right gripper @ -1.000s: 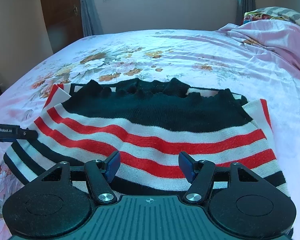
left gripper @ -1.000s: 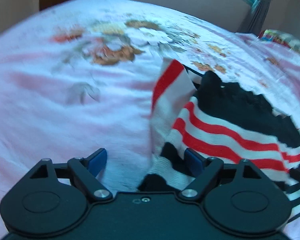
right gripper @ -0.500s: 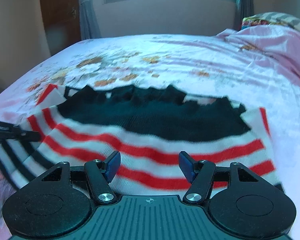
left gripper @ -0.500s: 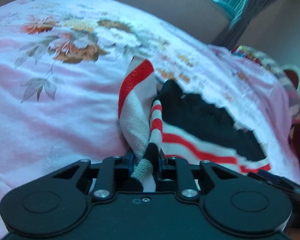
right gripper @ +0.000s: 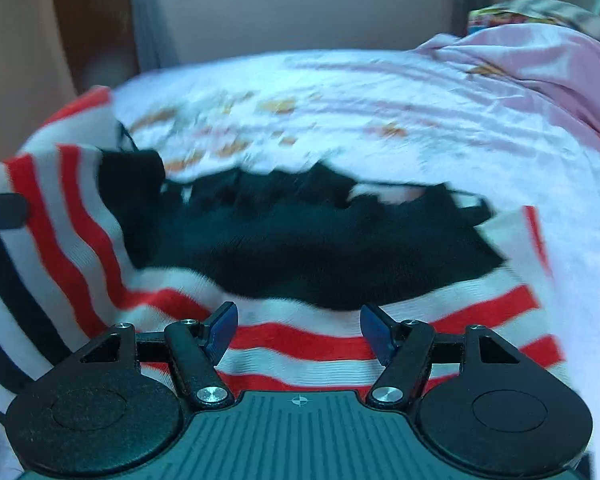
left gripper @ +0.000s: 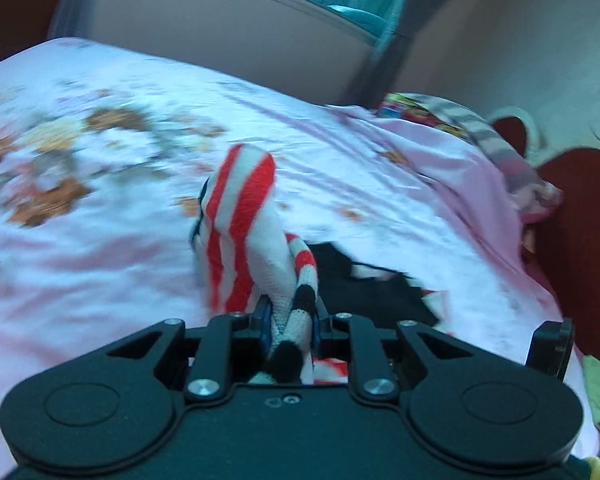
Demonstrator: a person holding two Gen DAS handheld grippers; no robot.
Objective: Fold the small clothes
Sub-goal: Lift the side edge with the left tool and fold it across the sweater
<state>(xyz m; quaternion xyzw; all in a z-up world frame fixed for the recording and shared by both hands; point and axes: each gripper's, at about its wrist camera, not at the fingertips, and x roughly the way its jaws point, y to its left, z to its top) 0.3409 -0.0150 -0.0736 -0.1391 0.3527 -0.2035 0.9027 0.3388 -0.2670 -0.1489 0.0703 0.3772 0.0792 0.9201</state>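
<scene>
The left tool (left gripper: 290, 326) was clamped on a bunched edge of the small red, white and black striped knit garment (left gripper: 244, 232), lifted at frame centre. The right tool (right gripper: 298, 330) stood apart above its lower stripes. The soft, stretchy knit could slip or drag the remainder across the smooth pink floral bedsheet (left gripper: 100, 208).

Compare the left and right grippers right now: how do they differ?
The left gripper is shut on the striped sweater's edge; the right gripper is open and holds nothing. The left has a bunched fold raised off the bed; the right hovers over flat fabric. Both have blue pads.
</scene>
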